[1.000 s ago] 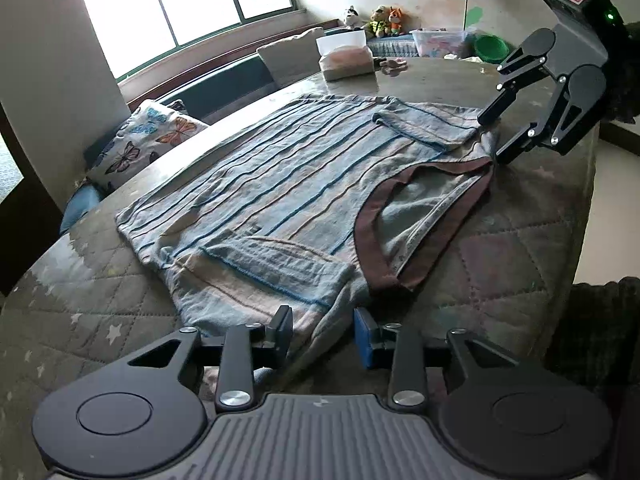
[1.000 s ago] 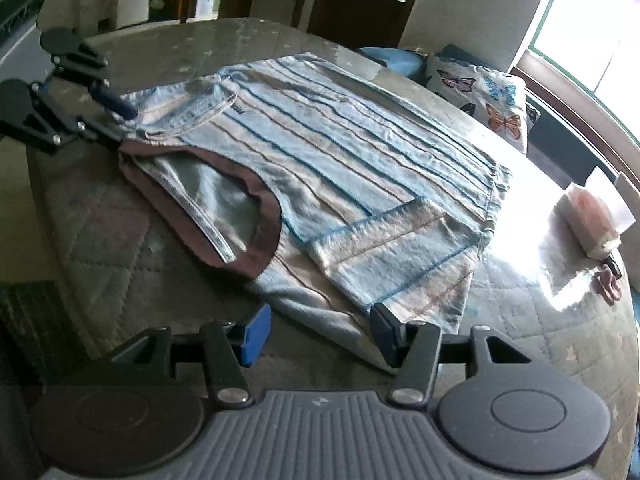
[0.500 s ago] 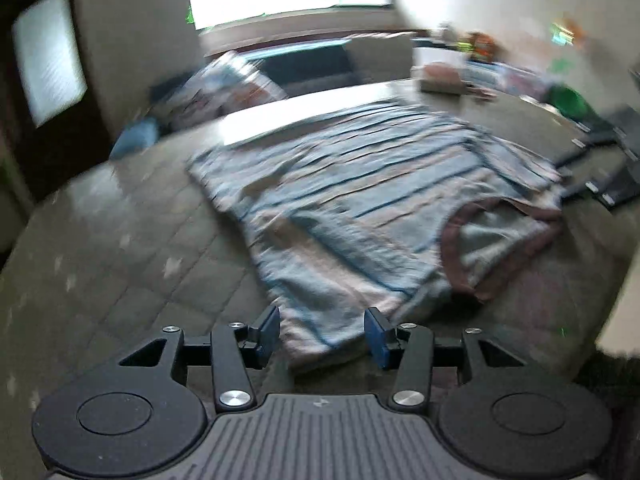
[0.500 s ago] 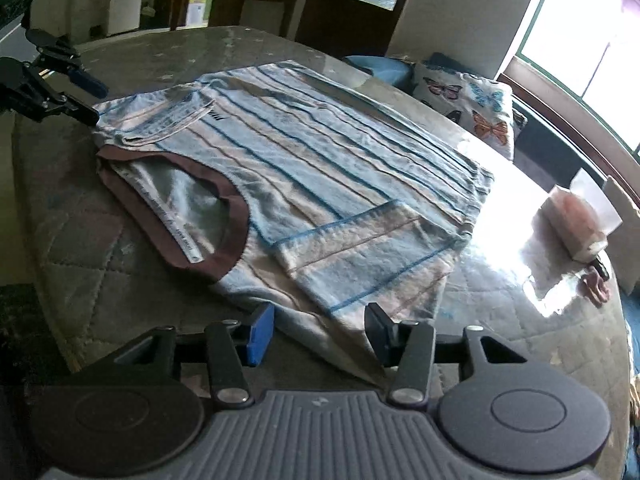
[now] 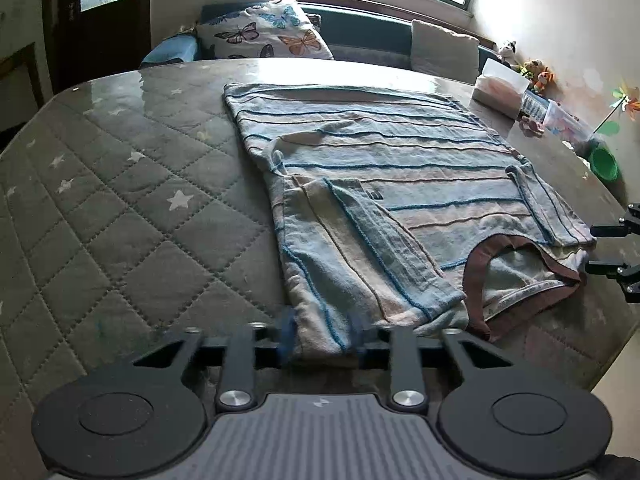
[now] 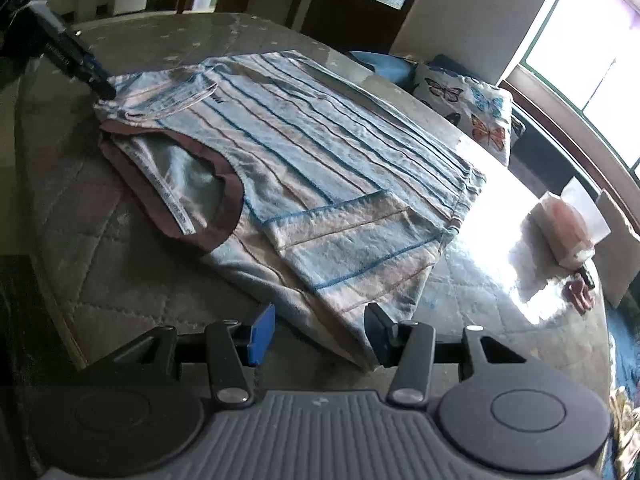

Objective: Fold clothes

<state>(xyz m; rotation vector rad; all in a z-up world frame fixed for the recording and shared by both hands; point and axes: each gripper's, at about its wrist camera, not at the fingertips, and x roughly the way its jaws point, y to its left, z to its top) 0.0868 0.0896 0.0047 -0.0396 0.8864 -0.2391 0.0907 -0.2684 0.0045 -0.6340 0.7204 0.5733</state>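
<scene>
The striped shirt (image 5: pixel 384 200) lies flat on the quilted desk (image 5: pixel 120 216). My left tongs (image 5: pixel 322 332) have just been closing around its shoulder corner; my right tongs (image 6: pixel 320 332) straddle the opposite corner, unpinched. Both should bite equally before lifting.

**Stripes, stars and butterflies**

Between the left gripper's (image 5: pixel 322 334) blue pads lies a pale blue and beige shirt (image 5: pixel 380 200) with thin blue and tan stripes and a brown neckband (image 5: pixel 476 280). Left of those jaws, the grey quilted cover (image 5: pixel 120 220) carries white stars. Far ahead sits a white cushion (image 5: pixel 268 36) (orange and blue butterflies). The right gripper (image 6: pixel 320 330) shows one blue pad.
</scene>
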